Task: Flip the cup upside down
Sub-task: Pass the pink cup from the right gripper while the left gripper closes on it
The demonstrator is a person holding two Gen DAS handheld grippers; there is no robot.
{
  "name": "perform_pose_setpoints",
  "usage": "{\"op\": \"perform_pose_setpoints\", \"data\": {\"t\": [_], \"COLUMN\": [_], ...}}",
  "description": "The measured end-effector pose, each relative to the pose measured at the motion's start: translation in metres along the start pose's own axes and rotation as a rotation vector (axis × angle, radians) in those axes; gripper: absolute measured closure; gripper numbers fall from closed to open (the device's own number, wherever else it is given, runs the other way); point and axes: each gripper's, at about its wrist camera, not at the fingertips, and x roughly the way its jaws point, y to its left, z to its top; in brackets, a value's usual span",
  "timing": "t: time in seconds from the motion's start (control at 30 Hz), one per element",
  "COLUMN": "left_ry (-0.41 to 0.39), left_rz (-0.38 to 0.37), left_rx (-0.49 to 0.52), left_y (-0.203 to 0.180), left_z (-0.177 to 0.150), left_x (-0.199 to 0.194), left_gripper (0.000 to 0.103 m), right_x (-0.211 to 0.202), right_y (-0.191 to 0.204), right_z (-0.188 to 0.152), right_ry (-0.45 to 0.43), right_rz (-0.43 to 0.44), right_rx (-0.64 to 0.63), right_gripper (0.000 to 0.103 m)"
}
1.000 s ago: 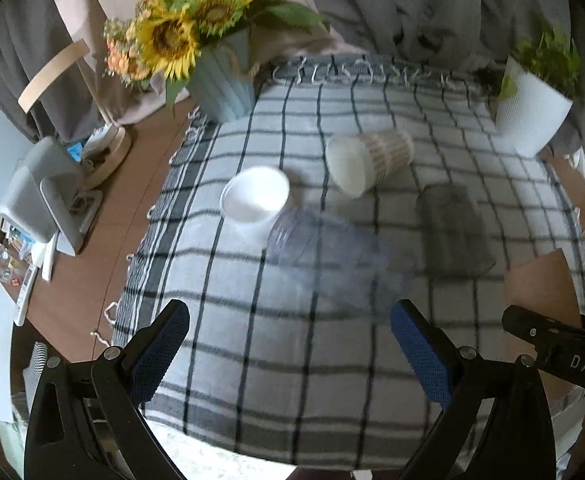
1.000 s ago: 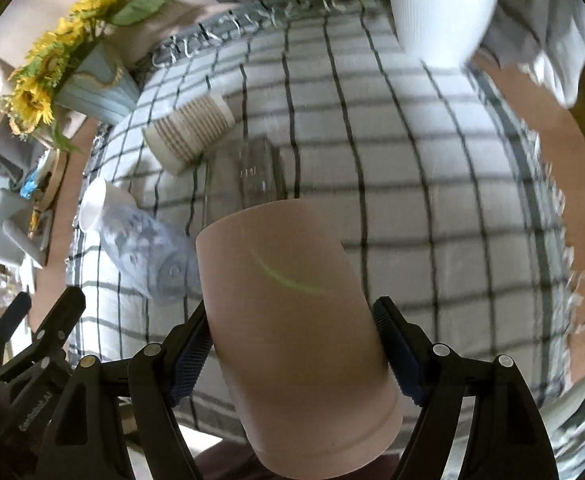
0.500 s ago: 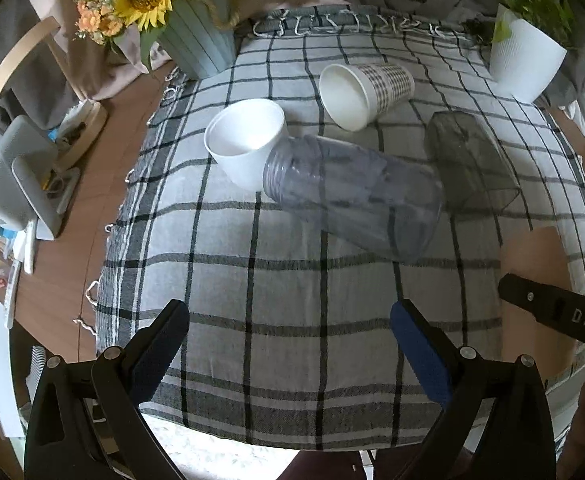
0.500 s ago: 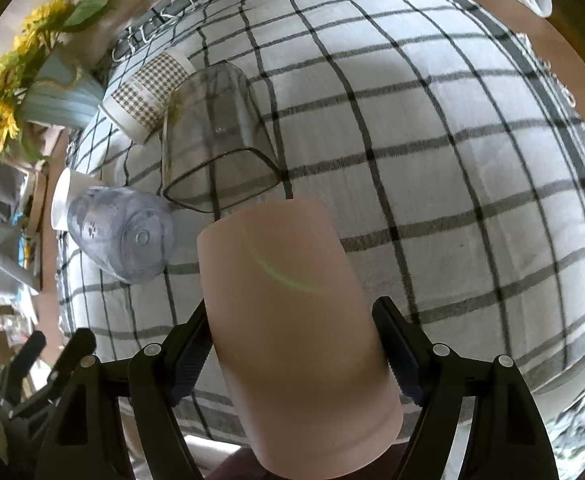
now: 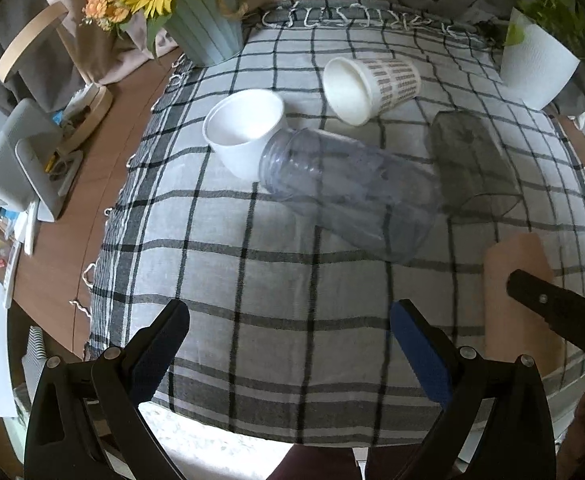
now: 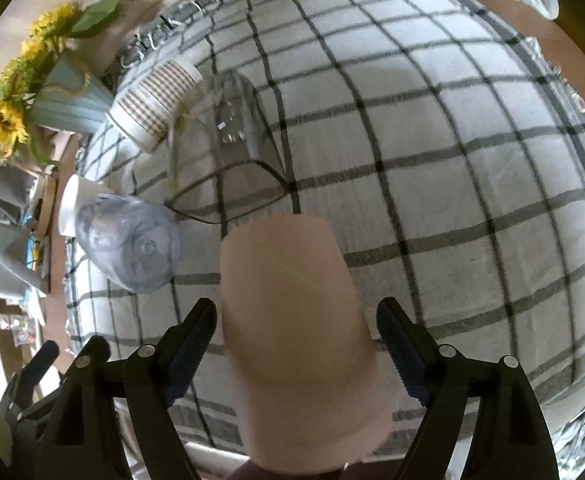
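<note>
A pink cup (image 6: 296,320) stands between the fingers of my right gripper (image 6: 296,336), base away from the camera, at the near edge of the checked cloth (image 6: 452,140). The jaws stand apart from its sides with gaps on both sides. The cup also shows in the left wrist view (image 5: 520,304), partly behind the right gripper's finger. My left gripper (image 5: 288,344) is open and empty above the cloth's near edge (image 5: 292,280).
On the cloth lie a clear bluish tumbler (image 5: 348,196), a white cup (image 5: 244,132), a patterned paper cup (image 5: 372,88) and a smoky glass (image 5: 468,164). A sunflower vase (image 5: 204,28) and a white plant pot (image 5: 536,68) stand at the back. Clutter lies left.
My right gripper has opened off the pink cup, which now sits lower between the fingers. The left gripper has stayed open and moved a little closer to the cloth.
</note>
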Motion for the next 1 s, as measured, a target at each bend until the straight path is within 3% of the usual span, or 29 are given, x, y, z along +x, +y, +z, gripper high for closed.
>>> {"op": "perform_pose_setpoints", "data": {"t": [0.13,0.23,0.4,0.77,1.0], "left_ry": [-0.029,-0.032,-0.002,0.123,0.202], "left_rz": [-0.028,-0.075,-0.164,-0.258,-0.263], "left_rx": [0.004,0.017,0.062,0.124,0.116], "left_y": [-0.013,-0.027,-0.059,-0.125,-0.149], "left_z": [0.003,0.008,0.013,0.030,0.043], "left_x": [-0.018,-0.030,-0.035,-0.014,0.014], "left_gripper": [0.001,0.001,0.001,0.003,0.009], "right_x": [-0.040,-0.071,-0.097,-0.084,-0.069], "right_y": [0.001,-0.001,-0.019,-0.088,-0.118], "right_z": [-0.003,-0.001,0.010,0.024,0.033], "right_ry": [-0.085,-0.155,-0.200,-0.109,-0.058], "right_rz": [0.019,-0.017,-0.047,-0.053,-0.035], "right_rx": [-0.034,-0.065,-0.066,0.081,0.152], "right_gripper": [0.021,0.020,0.020,0.020,0.020]}}
